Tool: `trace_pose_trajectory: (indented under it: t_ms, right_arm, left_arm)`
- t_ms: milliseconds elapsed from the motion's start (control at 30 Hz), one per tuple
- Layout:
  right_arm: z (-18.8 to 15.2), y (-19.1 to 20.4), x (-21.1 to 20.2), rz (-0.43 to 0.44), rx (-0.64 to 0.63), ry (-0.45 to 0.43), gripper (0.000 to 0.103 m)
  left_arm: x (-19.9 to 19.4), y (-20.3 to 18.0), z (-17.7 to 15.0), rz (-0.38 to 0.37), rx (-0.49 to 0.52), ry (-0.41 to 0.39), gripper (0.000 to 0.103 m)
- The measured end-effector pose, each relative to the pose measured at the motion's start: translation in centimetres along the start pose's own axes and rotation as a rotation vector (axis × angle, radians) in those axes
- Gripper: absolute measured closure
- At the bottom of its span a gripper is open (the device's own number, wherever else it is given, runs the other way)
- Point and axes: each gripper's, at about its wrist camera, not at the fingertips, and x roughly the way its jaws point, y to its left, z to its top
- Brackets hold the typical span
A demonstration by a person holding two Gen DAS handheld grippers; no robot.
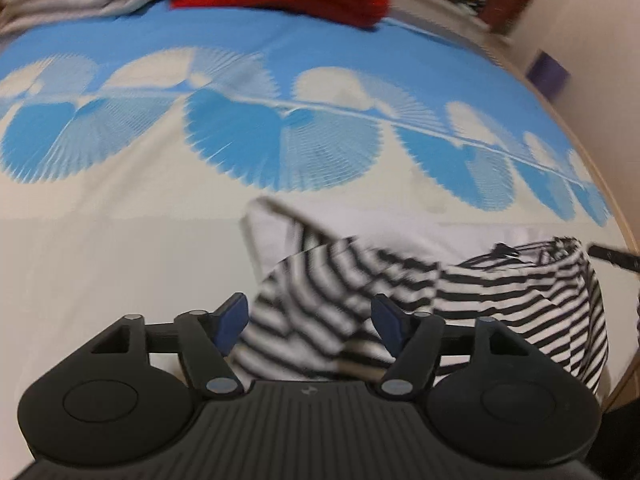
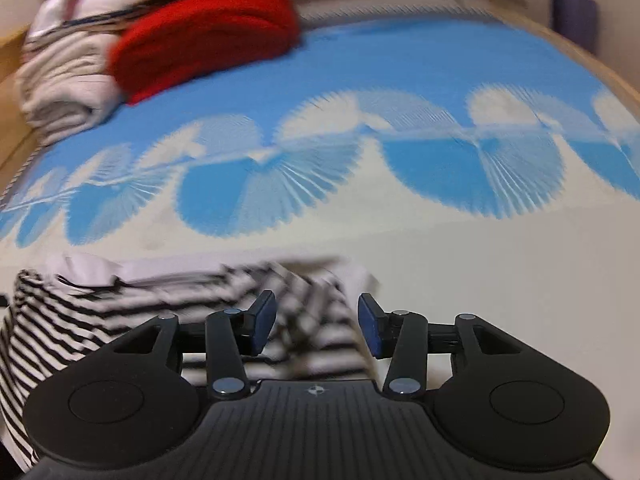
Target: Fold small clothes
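Left wrist view shows the black-and-white striped small garment (image 1: pixel 400 292) rumpled on the blue-and-cream patterned bed (image 1: pixel 120 240) just ahead of the left gripper (image 1: pixel 310 322) and right gripper (image 2: pixel 316 322), both spread and empty, so folding is judged barely begun.

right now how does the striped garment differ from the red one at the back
The black-and-white striped cloth garment lies rumpled and spread out at the near edge of the bed, just ahead of both open claws; the thick red knitted garment sits bundled at the far end beside a pile of pale laundry. One is striped and looks thin, the other plain and bulky. Both rest on the blue-and-white patterned bedsheet.
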Motion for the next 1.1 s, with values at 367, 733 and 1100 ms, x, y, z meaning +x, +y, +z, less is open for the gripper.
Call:
trace_pose_trajectory:
  t_ms: [367, 733, 1100]
  right_arm:
    - [-0.2, 5.0, 4.6, -0.054, -0.363, 0.078, 0.05]
    - [4.9, 5.1, 2.9, -0.078, -0.17, -0.227, 0.085]
    - [2.7, 7.5, 14.9, -0.239, -0.342, 0.072, 0.083]
  left_arm:
    - [3.1, -2.6, 1.0, 0.018, 0.162, -0.006, 0.078]
    - [0.9, -1.3, 5.2, 0.083, -0.007, -0.293, 0.1]
    - [11.6, -1.2, 4.7, 0.303, 0.057, -0.044, 0.099]
